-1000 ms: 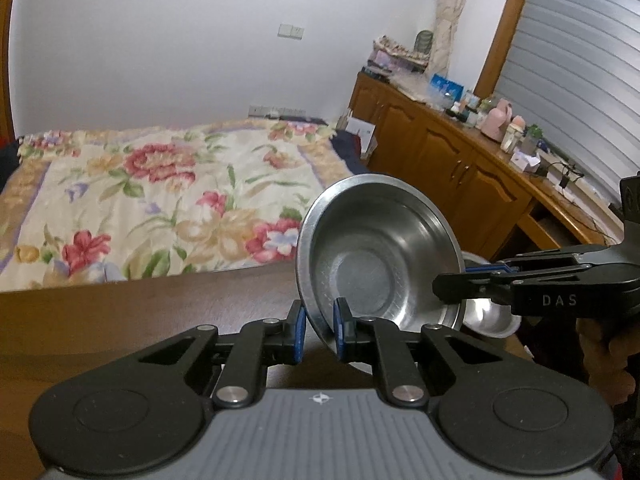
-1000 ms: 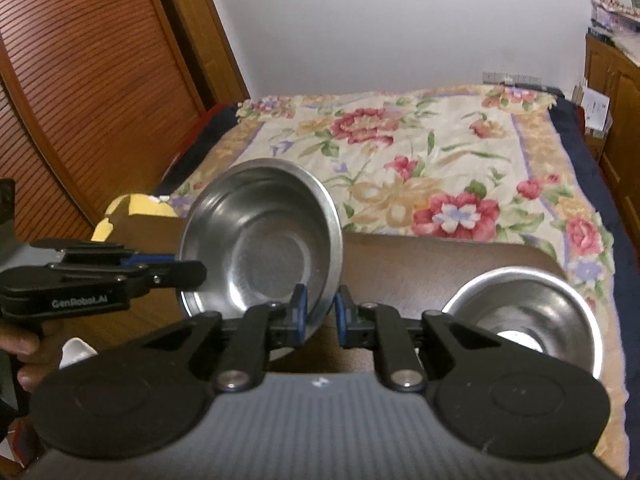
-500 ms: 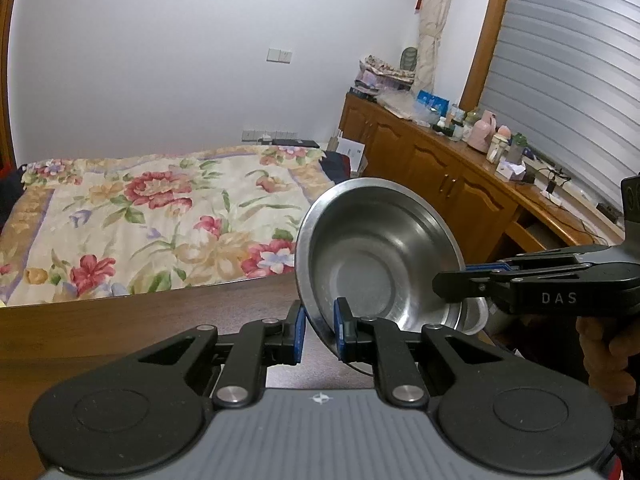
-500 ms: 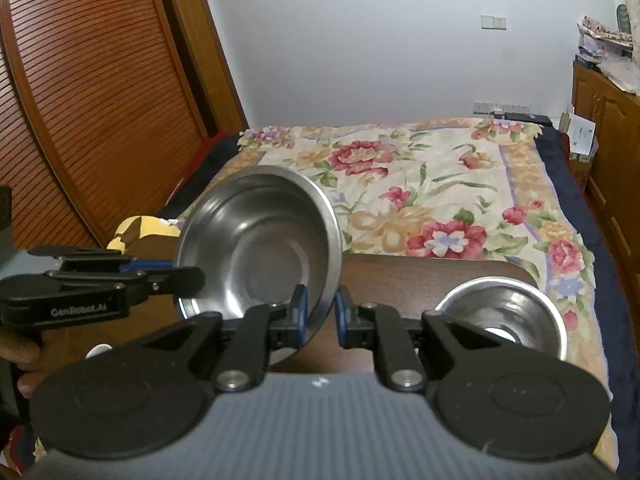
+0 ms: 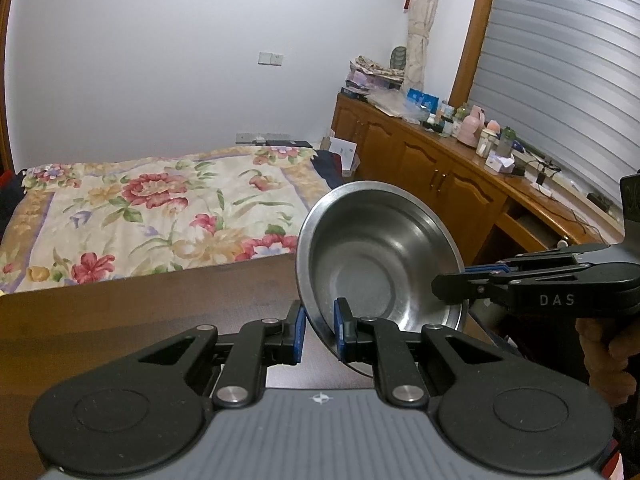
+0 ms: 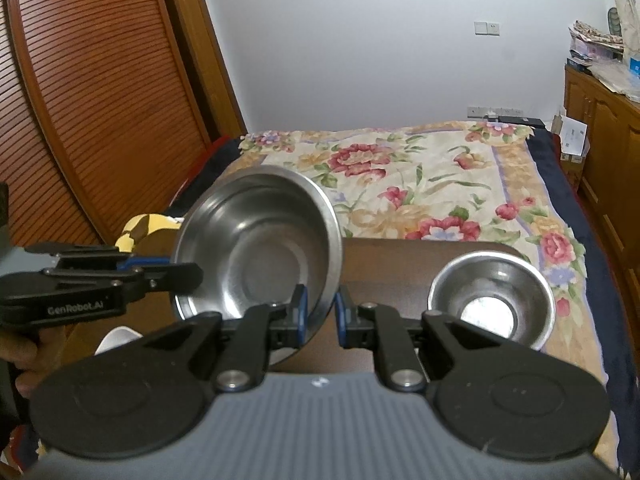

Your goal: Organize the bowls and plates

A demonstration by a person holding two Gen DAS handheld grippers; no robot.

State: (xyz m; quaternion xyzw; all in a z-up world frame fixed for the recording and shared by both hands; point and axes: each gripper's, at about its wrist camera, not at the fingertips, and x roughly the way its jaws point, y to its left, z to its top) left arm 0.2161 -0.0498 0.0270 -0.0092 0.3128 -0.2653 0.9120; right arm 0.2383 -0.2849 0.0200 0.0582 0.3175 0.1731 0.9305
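A large steel bowl is held in the air above the dark wooden table, tipped on edge with its hollow facing the cameras; the left tool pinches its near rim from one side, while the right tool clamps the opposite rim. A smaller steel bowl sits upright near the table's right corner, well apart, before the flowered bed.
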